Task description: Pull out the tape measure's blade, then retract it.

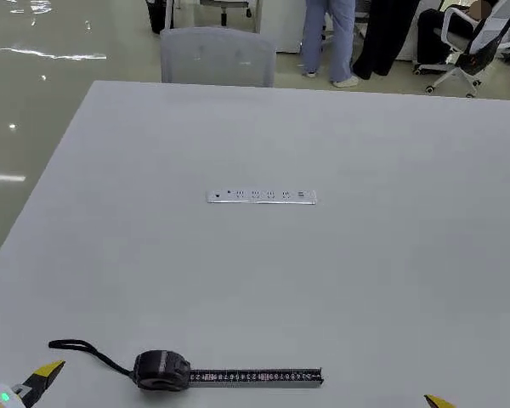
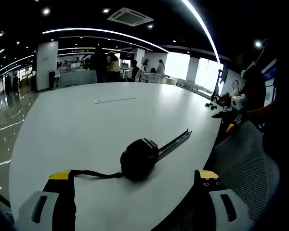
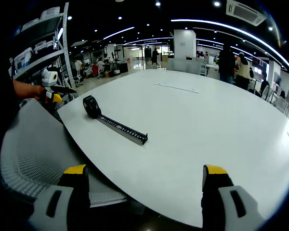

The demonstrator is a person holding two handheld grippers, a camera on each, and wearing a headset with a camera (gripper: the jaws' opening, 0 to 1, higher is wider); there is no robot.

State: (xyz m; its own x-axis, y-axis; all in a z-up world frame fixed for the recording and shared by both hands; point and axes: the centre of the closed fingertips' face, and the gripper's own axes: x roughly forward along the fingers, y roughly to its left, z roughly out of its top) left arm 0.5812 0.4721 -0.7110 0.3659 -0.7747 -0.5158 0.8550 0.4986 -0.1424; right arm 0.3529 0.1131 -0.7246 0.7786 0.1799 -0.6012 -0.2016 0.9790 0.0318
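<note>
Head view: one yellow tip of the left gripper (image 1: 44, 374) is seen at the lower left corner and one yellow tip of the right gripper (image 1: 438, 400) at the lower right edge; the gape cannot be judged here. Nothing is touched by either. The tape measure (image 1: 161, 371), a rounded black case, lies on the matte white table (image 1: 340, 272) between the two grippers, nearer the left. Its blade (image 1: 257, 376), a flat dark strip with pale markings, is drawn out towards the right gripper. A thin black strap (image 1: 78, 348) loops from the case towards the left tip, apart from it. A flush metal socket strip (image 1: 261, 196) is set well beyond both grippers. Left gripper view: the jaws, grey with yellow tips, are spread wide and nothing is held. The case is seen just ahead between them, untouched, with the strap trailing towards the left jaw and the blade pointing away. Right gripper view: the jaws are likewise wide apart and empty. The blade end lies ahead, well apart from them, and the case is beyond it. A grey mesh seat (image 3: 33, 159) is seen below the table edge.
</note>
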